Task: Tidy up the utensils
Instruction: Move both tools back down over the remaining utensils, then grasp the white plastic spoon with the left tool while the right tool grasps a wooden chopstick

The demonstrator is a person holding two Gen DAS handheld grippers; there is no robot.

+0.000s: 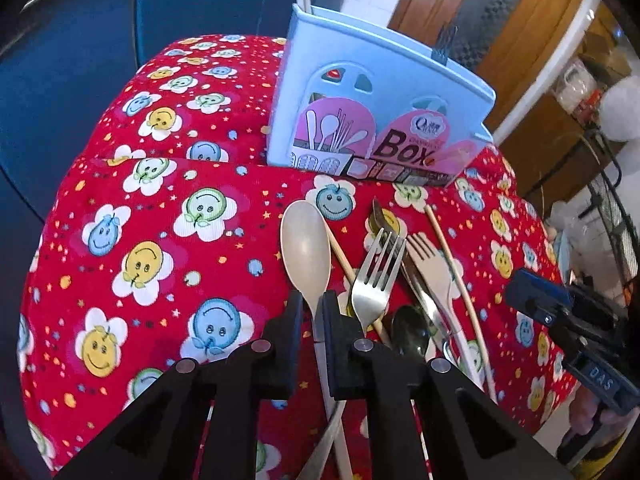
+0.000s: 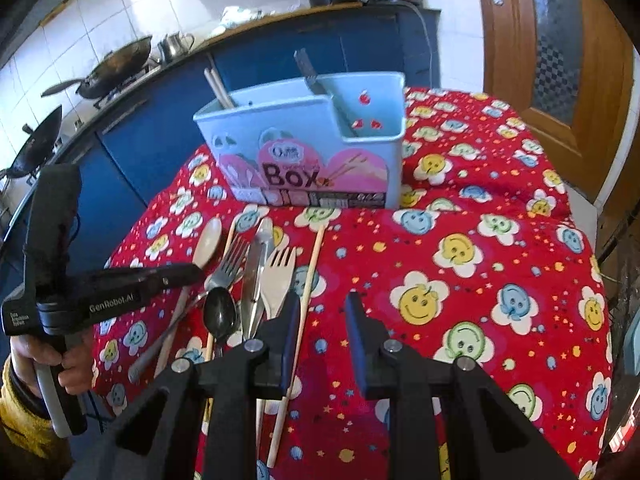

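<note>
Step in hand: pick-up of one utensil for transfer to the holder.

Left gripper [image 1: 309,312]: fingers drawn close around the neck of the beige plastic spoon [image 1: 306,250], which lies on the red smiley-print cloth [image 1: 160,240]; contact looks made, though a firm clamp is a judgement. Next move calls for a clean lift, clear of the chopstick just beside it, then a carry forward to the holder.

Right gripper [image 2: 322,312]: fingers well apart, holding nothing, hovering over the cloth beside the pile.

Loose on the cloth, near:
- dark metal spoon [image 2: 219,312], one
- steel fork [image 1: 378,276], one
- table knife [image 2: 251,276], one
- beige plastic fork [image 2: 278,280], one
- wooden chopsticks [image 2: 310,276], two seen, possibly more under the pile
- beige spoon, one (above)

Far: light blue utensil holder [image 2: 304,136], labelled "Box", two compartments visible. One holds a pair of chopsticks [image 2: 218,88]; the other a metal fork [image 1: 443,46], tines up.
</note>
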